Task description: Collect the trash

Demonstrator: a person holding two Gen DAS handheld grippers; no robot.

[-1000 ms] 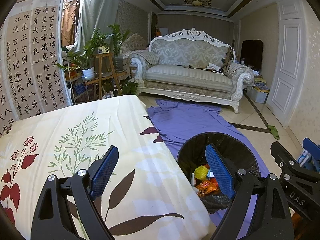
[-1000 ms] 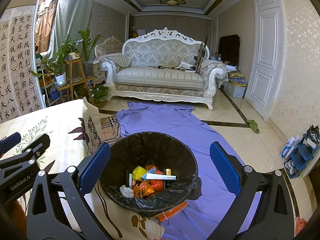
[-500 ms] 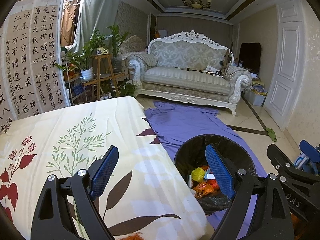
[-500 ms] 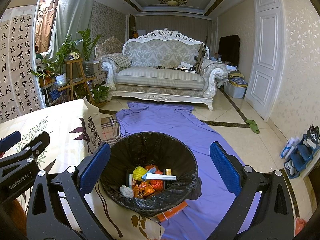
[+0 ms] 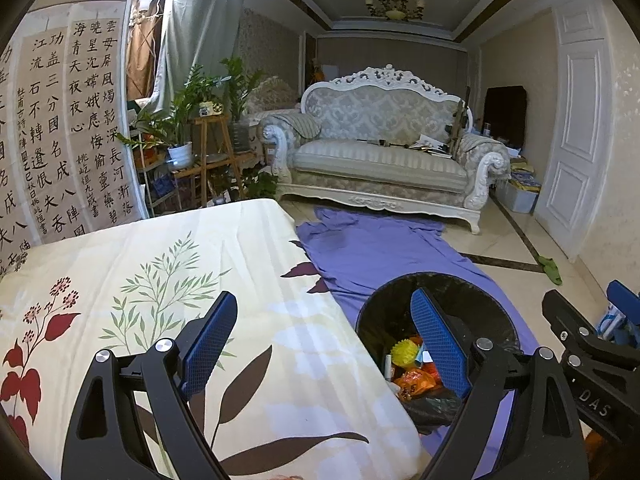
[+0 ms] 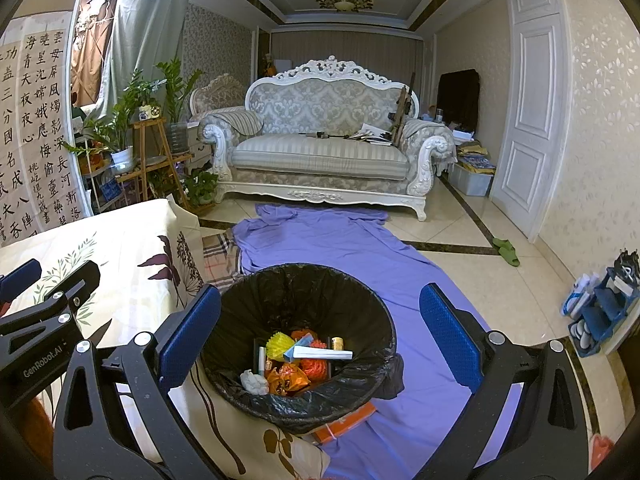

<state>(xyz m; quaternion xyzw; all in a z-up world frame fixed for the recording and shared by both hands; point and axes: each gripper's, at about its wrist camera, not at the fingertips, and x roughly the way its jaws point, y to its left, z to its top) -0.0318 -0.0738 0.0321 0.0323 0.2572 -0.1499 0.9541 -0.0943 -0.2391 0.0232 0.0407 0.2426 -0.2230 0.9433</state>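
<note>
Both grippers empty above the bin

The left gripper [image 5: 324,344] and right gripper [image 6: 320,328] hang with jaws wide apart, holding nothing; the black-lined trash bin [image 6: 372,312] stands near, right of the floral-covered worktop [image 5: 140,264], already holding wrappers; I judge the next step is to spot remaining litter, then approach slowly and centre the jaws.

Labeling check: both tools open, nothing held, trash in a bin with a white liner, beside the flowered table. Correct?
Not quite: the bin has a black liner, not white, as the right wrist view shows. The rest holds: left tool and right tool open, nothing held, flowered table beside it.
</note>
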